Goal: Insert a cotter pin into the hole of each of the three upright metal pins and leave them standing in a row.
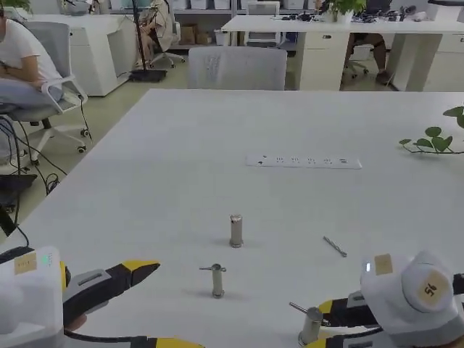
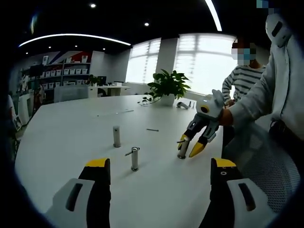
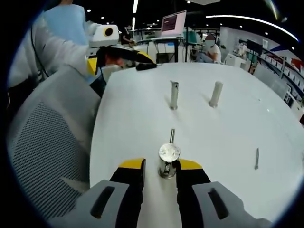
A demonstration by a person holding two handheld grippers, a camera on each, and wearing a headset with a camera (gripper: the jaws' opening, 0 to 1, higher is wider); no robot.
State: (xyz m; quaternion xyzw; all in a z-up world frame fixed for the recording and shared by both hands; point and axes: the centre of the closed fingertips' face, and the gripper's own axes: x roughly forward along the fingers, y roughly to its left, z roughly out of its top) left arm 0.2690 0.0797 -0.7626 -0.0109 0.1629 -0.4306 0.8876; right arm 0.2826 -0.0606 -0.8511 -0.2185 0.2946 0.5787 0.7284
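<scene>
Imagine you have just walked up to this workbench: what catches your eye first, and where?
Three upright metal pins stand on the white table: the far pin, the middle pin with an inserted cotter pin through its top, and the near pin between the right gripper's yellow-tipped fingers. A loose cotter pin lies right of them, and the open left gripper hovers at lower left.

I see three steel pins upright on the worktop (image 1: 145, 181): far pin (image 1: 235, 230) bare, middle pin (image 1: 217, 281) and nearest pin (image 1: 312, 326) each cottered, plus a loose cotter pin (image 1: 335, 246) lying flat.
</scene>
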